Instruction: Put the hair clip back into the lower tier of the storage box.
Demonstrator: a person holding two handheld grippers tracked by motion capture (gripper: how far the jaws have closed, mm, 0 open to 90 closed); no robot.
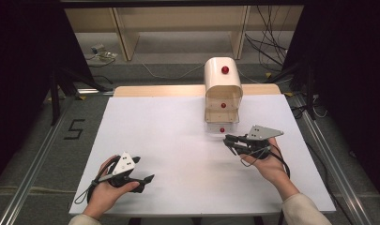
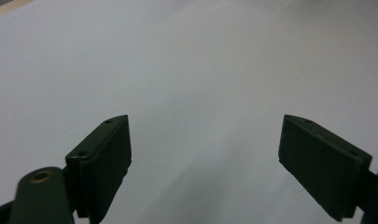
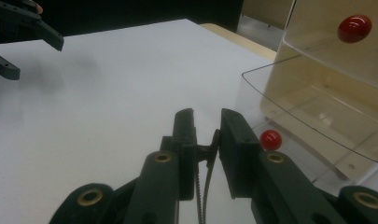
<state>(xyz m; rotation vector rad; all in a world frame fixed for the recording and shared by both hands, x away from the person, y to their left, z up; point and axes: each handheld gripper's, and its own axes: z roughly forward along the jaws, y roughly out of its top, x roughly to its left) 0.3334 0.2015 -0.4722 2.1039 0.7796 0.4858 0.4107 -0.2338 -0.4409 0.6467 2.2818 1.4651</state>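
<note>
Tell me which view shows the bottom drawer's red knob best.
The right gripper view: the bottom drawer's red knob sits large and sharp just beyond the nearly shut right gripper, on the clear pulled-out drawer front. The high view shows it as a small red dot near that gripper. The left gripper view looks at bare white table.

I see the cream drawer unit (image 1: pixel 223 82) upright at the table's far edge, its clear bottom drawer (image 1: pixel 221 128) with a red knob (image 1: pixel 222 130) pulled out.
</note>
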